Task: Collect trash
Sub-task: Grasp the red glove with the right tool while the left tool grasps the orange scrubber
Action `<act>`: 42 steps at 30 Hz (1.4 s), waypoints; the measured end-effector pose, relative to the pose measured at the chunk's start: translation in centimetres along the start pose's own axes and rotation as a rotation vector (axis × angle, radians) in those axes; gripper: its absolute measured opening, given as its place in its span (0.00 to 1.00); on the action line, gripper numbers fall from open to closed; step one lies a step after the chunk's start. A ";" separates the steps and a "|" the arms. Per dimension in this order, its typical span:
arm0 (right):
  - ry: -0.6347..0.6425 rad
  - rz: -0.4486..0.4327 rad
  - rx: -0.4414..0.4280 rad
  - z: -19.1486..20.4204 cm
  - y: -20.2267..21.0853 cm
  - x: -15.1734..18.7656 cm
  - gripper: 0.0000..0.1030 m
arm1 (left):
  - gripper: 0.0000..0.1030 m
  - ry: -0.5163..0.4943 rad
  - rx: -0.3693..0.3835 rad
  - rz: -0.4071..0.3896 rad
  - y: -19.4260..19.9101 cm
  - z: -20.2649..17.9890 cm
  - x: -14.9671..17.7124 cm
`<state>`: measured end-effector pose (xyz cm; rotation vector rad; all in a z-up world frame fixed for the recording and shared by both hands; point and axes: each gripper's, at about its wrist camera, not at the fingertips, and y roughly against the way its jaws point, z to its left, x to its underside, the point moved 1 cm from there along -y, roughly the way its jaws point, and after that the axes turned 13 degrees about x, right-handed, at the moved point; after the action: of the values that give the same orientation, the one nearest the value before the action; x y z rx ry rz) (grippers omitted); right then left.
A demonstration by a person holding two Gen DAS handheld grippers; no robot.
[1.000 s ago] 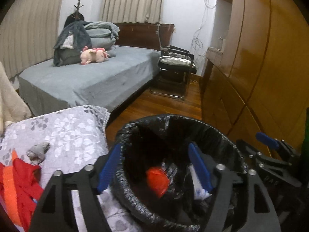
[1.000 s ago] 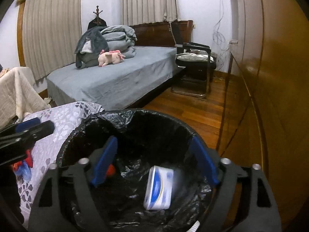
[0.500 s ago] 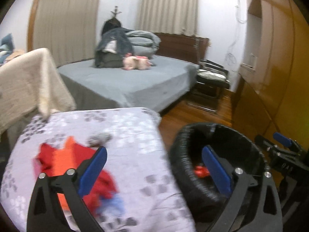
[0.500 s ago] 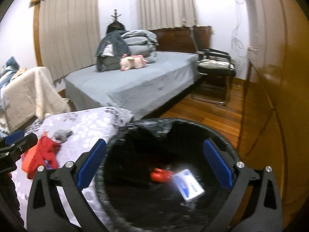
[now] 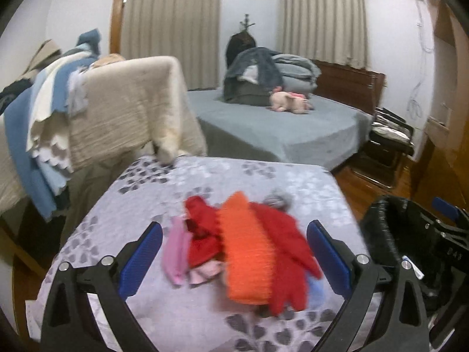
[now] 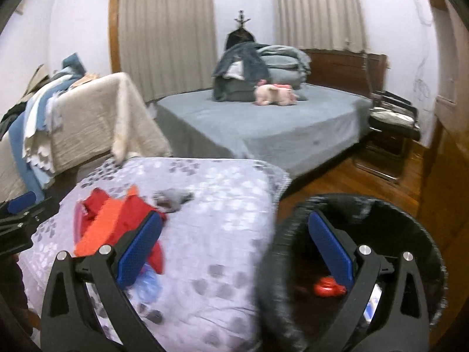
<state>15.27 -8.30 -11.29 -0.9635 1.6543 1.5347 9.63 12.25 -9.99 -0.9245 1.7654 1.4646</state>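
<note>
both tongs, left [image 5: 234, 256] and right [image 6: 234, 250], spread empty; red-orange cloth heap [image 5: 249, 243] lies left of the black-lined round bin [image 6: 410, 220].

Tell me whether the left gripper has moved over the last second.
Yes. The left gripper swung left, away from the black-lined trash bin, and now frames the red and orange wrappers on the floral-covered table.

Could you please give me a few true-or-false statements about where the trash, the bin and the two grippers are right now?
1. The left gripper is open, holding nothing. True.
2. The trash bin is empty. False: a red item lies inside it.
3. The red and orange pile lies on the floral-covered surface. True.
4. The right gripper is shut on trash. False: it is open, empty.
5. The pink plush toy lies on the floor. False: it is on the bed.
</note>
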 end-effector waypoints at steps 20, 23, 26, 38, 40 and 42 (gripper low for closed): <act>0.151 0.064 -0.184 12.6 -5.9 2.5 0.74 | 0.94 0.090 -0.066 0.045 -2.1 7.1 2.2; 0.162 0.084 -0.198 13.1 -6.4 2.9 0.68 | 0.93 0.089 -0.066 0.051 -2.4 7.3 2.3; 0.179 0.110 -0.227 13.7 -6.8 3.4 0.59 | 0.93 0.093 -0.062 0.055 -2.7 7.4 2.3; 0.182 0.137 -0.313 14.0 -6.6 3.1 0.15 | 0.93 0.104 -0.050 0.067 -3.0 7.1 2.5; 0.172 0.130 -0.314 13.6 -6.3 2.7 0.15 | 0.93 0.099 -0.045 0.066 -3.0 6.8 2.5; 0.161 0.117 -0.307 12.9 -6.0 2.3 0.15 | 0.93 0.093 -0.039 0.067 -3.0 6.4 2.5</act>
<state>19.20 4.21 -17.26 -1.1952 1.6381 1.8716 11.13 17.89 -14.63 -0.9767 1.8570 1.5247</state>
